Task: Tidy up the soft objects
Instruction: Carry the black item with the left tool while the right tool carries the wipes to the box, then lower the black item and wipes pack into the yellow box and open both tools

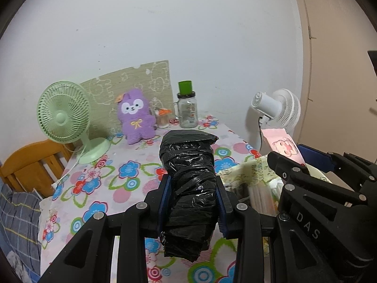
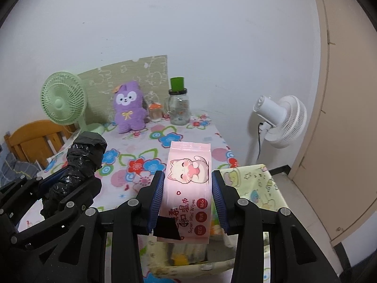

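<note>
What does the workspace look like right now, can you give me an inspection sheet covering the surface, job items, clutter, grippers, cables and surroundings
Surface: table under a floral cloth.
Job's things: black plastic bag roll and pink wipes pack, both held above the table; yellow-green fabric bin at the table's right edge, below the wipes.
Clutter: purple plush, glass jar with green cap, small mushroom-lid jar, green desk fan, all near the wall.
Grippers: left gripper shut on the roll; right gripper shut on the wipes.
Cables: white fan cord trailing off the table's left edge; black cord at the white floor fan.
Surroundings: white wall, wooden chair on the left.
</note>
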The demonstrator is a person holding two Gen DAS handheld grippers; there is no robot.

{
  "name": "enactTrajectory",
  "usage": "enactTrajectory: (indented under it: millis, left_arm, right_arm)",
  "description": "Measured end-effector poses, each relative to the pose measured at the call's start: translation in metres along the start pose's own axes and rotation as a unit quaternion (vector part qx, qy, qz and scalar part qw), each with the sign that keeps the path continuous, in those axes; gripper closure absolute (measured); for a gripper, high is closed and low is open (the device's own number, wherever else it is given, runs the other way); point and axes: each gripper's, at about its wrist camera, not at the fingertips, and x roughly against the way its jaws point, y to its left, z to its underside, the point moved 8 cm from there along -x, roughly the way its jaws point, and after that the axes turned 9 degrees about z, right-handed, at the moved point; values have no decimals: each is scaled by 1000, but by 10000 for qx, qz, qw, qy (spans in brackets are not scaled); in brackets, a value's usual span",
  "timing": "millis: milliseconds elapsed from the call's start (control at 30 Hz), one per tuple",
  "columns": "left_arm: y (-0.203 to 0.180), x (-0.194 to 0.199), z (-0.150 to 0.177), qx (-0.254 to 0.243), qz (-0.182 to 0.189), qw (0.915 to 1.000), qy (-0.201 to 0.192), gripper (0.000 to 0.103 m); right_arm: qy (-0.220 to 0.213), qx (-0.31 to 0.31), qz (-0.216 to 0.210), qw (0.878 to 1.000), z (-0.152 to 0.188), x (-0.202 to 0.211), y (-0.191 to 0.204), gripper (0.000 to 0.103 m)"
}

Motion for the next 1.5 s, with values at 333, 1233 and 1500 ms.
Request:
enactTrajectory:
  millis: [333, 1233, 1500]
  left_arm:
    - [-34, -25, 0, -196, 258, 9993, 185, 68]
    - [-94, -93, 14, -340, 765, 9934, 788, 66]
    - [-99, -103, 20, -290, 886, 9911, 954, 48]
  right_arm:
    - [73, -113, 142, 9998, 1, -12, -31, 60]
    - [617, -176, 286, 9975, 27, -59, -73, 59]
    - [787, -243, 281, 9962, 34, -71, -76, 59]
